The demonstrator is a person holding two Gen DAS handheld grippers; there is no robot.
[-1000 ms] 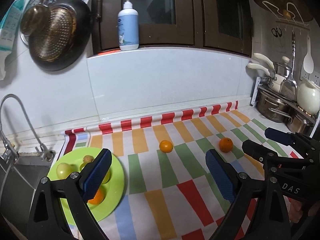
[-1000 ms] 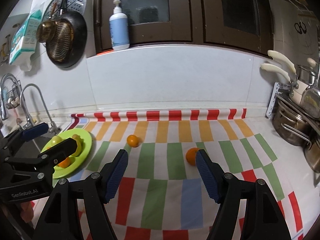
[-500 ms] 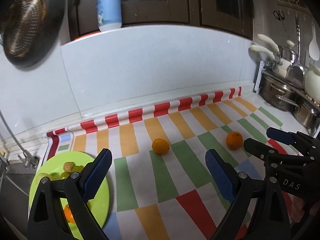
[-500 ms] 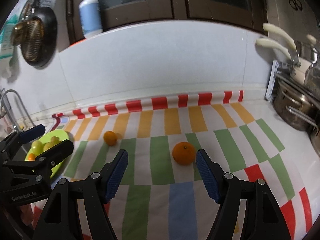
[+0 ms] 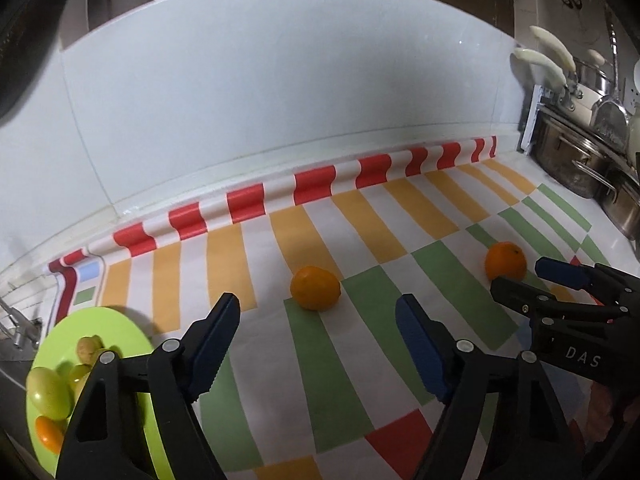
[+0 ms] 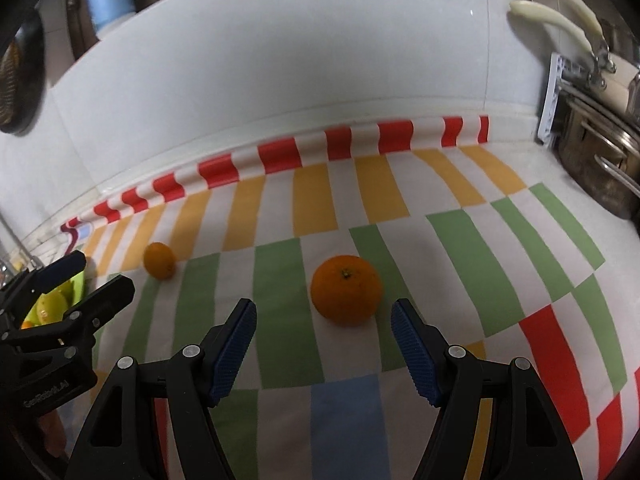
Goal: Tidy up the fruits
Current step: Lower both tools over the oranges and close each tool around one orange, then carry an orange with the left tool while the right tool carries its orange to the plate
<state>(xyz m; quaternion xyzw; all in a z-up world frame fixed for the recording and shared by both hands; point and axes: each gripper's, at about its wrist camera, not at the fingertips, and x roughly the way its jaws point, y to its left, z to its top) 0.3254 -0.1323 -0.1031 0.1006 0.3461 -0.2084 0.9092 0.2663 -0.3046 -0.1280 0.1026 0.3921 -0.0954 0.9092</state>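
Left of the striped mat [image 5: 320, 380], fruit is held on the green plate [image 5: 120, 320]. Left gripper [image 5: 316, 320], jaws just narrowed yet empty, faces the small orange [image 5: 315, 288]; right gripper [image 6: 323, 322], open, faces the larger orange [image 6: 346, 290]. Both are judged firm, light and roll-prone: best gripped across the widest part.

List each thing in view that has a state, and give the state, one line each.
left gripper: open, jaws just closing somewhat, nothing between them
right gripper: open, nothing gripped
smaller orange: loose on the striped mat, ahead of the left gripper
larger orange: loose on the mat, just ahead of the right gripper
green plate: already holds several fruits
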